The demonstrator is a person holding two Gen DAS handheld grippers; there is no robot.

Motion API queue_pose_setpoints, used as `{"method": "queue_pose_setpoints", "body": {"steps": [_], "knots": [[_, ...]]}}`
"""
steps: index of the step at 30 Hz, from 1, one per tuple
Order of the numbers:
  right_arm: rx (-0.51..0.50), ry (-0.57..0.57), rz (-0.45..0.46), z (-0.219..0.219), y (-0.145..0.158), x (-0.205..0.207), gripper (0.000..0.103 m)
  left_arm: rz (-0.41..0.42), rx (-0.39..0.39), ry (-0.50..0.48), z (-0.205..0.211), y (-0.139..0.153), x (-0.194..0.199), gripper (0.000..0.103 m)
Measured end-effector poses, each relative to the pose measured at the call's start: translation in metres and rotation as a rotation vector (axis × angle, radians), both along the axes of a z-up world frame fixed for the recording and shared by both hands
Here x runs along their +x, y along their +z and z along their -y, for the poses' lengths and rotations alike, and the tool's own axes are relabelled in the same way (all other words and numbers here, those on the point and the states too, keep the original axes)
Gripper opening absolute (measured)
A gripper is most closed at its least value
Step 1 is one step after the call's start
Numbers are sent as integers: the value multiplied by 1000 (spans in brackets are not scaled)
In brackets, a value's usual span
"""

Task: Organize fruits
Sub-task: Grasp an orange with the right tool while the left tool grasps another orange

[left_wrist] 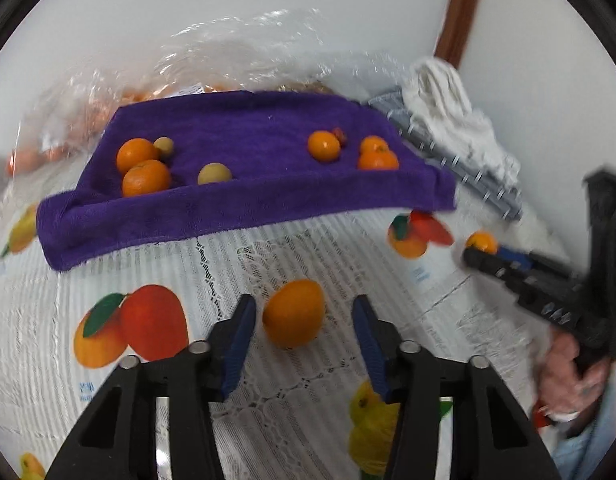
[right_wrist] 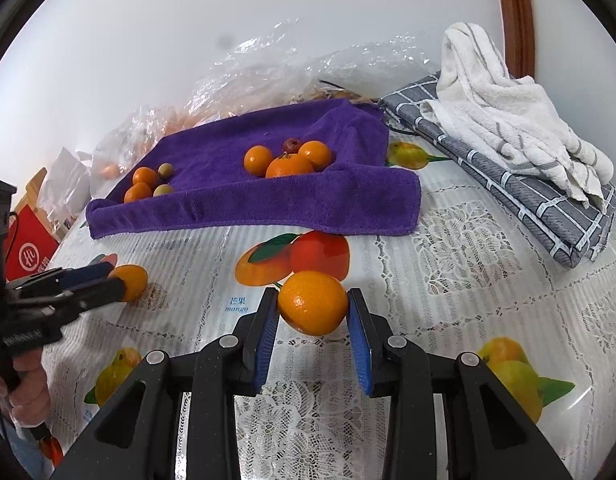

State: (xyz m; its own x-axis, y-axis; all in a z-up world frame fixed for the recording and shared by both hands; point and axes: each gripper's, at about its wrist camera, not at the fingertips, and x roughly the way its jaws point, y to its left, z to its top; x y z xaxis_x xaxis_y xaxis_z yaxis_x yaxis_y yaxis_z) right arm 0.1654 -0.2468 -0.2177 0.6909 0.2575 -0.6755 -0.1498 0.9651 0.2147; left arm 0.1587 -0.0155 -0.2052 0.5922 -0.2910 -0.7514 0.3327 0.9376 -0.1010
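Note:
A purple towel lies on the table and holds two groups of oranges and small greenish fruits; it also shows in the right wrist view. My left gripper is open around a loose orange on the tablecloth, fingers apart from it. In the right wrist view the same orange sits at the left gripper's tips. My right gripper is closed on another orange, blue pads touching both sides. That orange shows at the right gripper's tips in the left wrist view.
A white lace tablecloth with printed fruit covers the table. A folded grey checked cloth with a white towel on it lies at the right. Clear plastic bags of fruit sit behind the purple towel. A red box stands at the left.

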Motion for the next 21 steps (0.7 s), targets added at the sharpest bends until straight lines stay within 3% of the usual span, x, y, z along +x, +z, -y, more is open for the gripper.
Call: {"method": "queue_pose_setpoints", "body": {"steps": [2, 7, 11, 14, 21], "knots": [[-4, 5, -2, -1, 0, 1, 34, 30, 16, 8, 1, -2, -1, 33], [-13, 13, 0, -3, 1, 0, 34, 9, -67, 40, -13, -4, 5, 32], [-2, 28, -14, -4, -1, 3, 34, 12, -134, 134, -33, -4, 7, 32], [0, 46, -20, -6, -2, 4, 34, 32, -141, 237, -48, -3, 7, 32], [3, 64, -19, -8, -2, 5, 34, 36, -164, 342, -65, -5, 11, 32]]}}
